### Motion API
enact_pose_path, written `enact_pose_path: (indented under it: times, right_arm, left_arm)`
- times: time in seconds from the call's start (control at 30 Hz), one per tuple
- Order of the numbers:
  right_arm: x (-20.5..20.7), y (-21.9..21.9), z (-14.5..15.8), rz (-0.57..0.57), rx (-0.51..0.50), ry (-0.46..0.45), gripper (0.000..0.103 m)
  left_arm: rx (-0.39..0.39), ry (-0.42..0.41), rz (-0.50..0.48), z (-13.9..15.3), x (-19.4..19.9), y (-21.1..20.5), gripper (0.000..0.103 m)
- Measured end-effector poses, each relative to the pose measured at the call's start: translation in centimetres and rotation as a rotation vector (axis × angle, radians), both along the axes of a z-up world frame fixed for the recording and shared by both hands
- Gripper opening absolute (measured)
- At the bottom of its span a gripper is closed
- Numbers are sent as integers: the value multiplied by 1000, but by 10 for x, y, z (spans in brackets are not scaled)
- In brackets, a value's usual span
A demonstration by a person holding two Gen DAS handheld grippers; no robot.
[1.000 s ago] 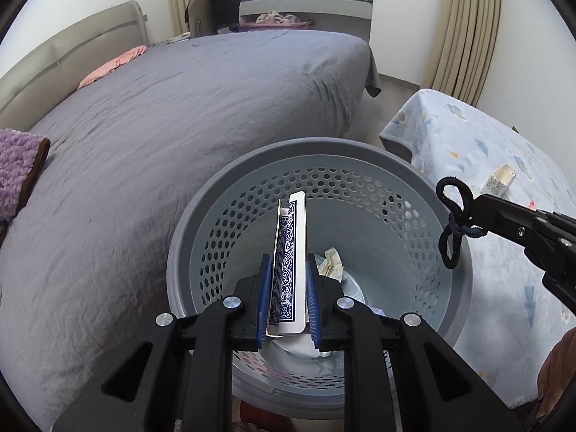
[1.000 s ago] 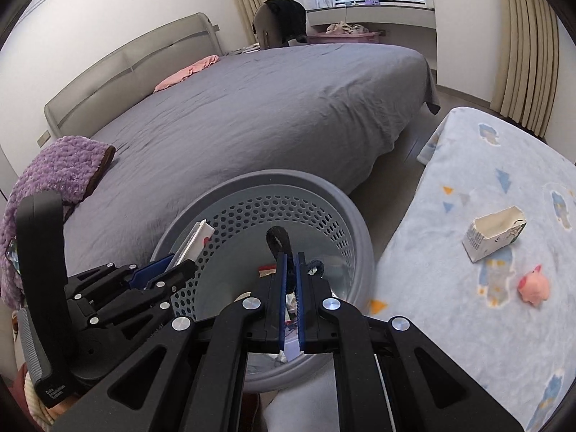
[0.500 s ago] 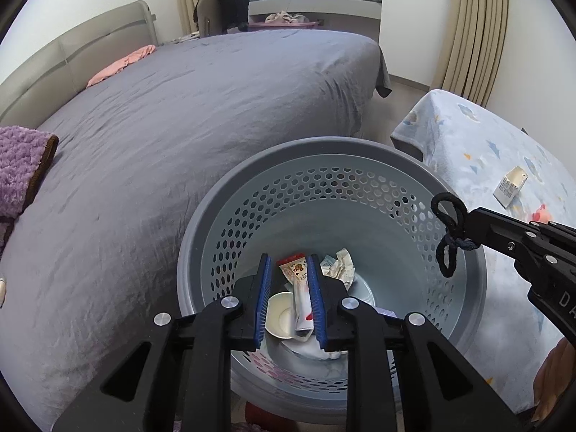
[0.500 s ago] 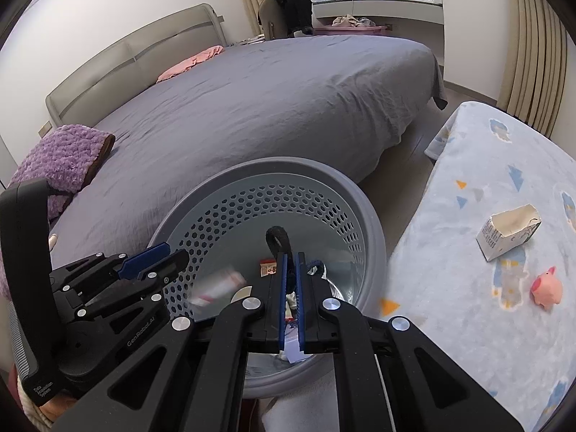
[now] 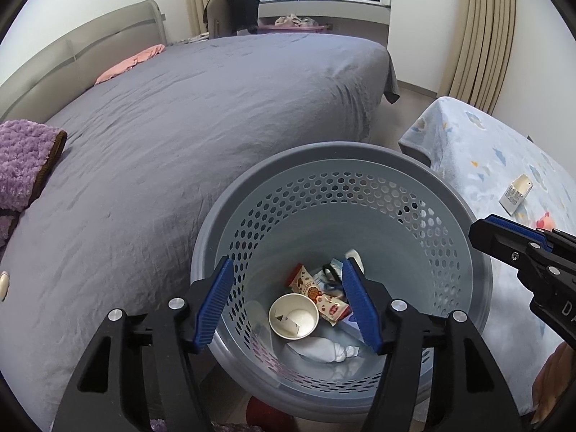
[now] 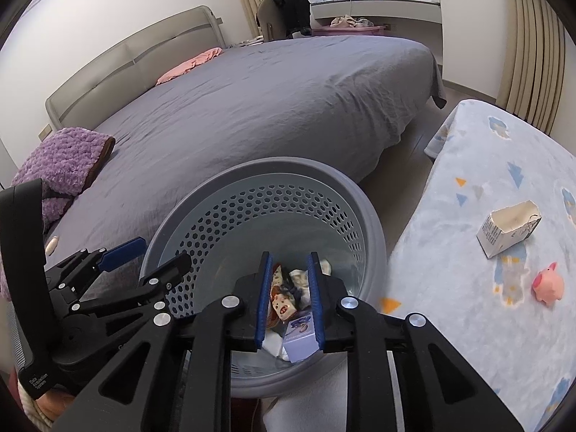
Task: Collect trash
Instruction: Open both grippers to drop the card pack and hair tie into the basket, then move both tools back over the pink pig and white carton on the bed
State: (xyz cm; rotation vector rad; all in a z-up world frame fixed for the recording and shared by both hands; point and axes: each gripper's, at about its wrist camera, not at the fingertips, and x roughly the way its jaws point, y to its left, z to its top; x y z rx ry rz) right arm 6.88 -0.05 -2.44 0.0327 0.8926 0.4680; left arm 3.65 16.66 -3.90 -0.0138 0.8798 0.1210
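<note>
Both grippers hang over the grey perforated bin (image 5: pixel 464 237), pointing down into it. Left gripper (image 5: pixel 288 302): jaws wide apart, just been opening, nothing between them. Right gripper (image 6: pixel 289 302): jaws a little apart, also just been opening, nothing gripped; what shows in the gap is trash lying down in the bin.

In the bin: paper cup (image 5: pixel 293 316), snack wrapper (image 5: pixel 316 293), a small blue-white box (image 6: pixel 300 338), a white wad (image 5: pixel 324 351), a dark cord loop (image 5: pixel 333 277).

Trash left outside: torn carton (image 6: pixel 507 232) lying on its side on the blanketed desk (image 6: pixel 468 324), open ragged end facing up and away. Judged light, thin card, crushes easily, not slippery. Best hold is across the flat side walls near the closed end; pinching the torn rim would likely fold it. It should need only a light squeeze.

The pink toy pig (image 6: pixel 547 284) sits just beside the carton and looks like a toy, not trash; a sloppy approach could knock it.

Surface: the desk has a soft fleece blanket, pale blue with prints, so the jaws may snag the fabric if they dig in low. The bin stands on the floor between the desk and the grey bed (image 5: pixel 216 115). On the bed: purple throw (image 5: pixel 21 165), pink cloth (image 5: pixel 129 63). A window and beige curtains (image 5: pixel 478 36) are at the far wall.
</note>
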Motion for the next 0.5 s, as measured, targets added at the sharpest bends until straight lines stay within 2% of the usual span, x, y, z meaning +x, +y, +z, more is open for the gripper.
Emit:
enact_pose_path:
  times: [0.17,0.3,0.43,0.5]
  right_arm:
    - [1,0,0,-3,0,-1,26]
    - [0,-1,0,-7,0,-2,27]
    - [-1,-1,0,-9,0,-2,37]
    - [-1,-2,0,-11,-2,-6,38]
  left_arm:
    - [-1,-8,15,1,0,3,74]
    - [1,-13,22,2,-1,4,76]
    - [2,-17,30,2,-2,5,80]
    - [4,-22,33,3,-2,4,82]
